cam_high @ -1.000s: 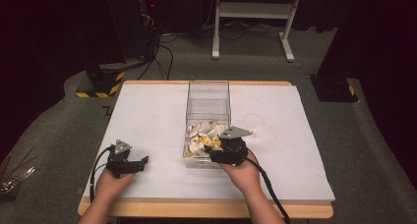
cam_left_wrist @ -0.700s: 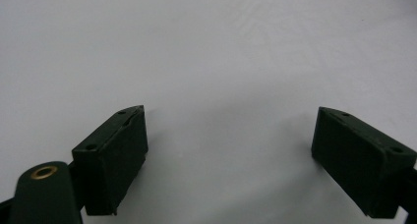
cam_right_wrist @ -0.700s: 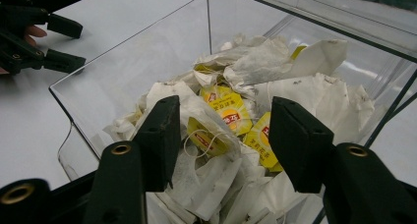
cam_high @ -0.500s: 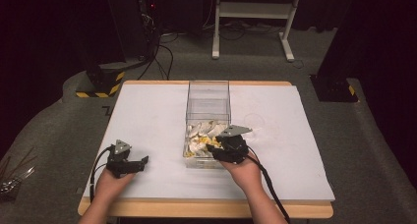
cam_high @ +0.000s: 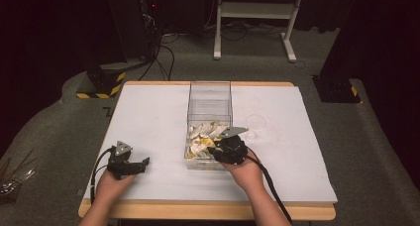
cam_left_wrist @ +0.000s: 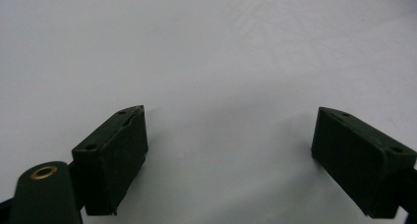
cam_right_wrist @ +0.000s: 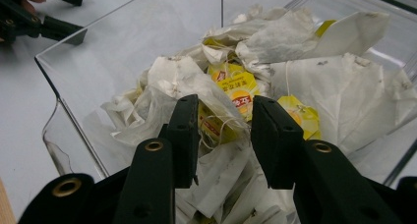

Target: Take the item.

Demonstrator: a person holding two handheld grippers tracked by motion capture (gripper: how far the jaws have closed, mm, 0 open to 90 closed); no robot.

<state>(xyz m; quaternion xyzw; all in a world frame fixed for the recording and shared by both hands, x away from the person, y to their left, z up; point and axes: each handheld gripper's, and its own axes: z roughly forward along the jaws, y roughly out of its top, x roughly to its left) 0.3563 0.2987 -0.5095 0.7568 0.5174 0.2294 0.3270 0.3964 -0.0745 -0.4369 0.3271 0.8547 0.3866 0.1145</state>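
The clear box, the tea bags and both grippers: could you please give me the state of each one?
Clear box: upright, no lid on, holding tea bags.
Tea bags: piled loosely in the box's near end.
Left gripper: open wide, nothing between its jaws, over bare table.
Right gripper: partly open inside the box, jaws either side of a tea bag.

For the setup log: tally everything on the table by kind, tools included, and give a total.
Tools: 2, the left tool and the right tool
Clear box: 1
Heap of tea bags in the box: 1; the bags are too tangled to count
Clear round dish, faint, right of the box: 1
Total: 5
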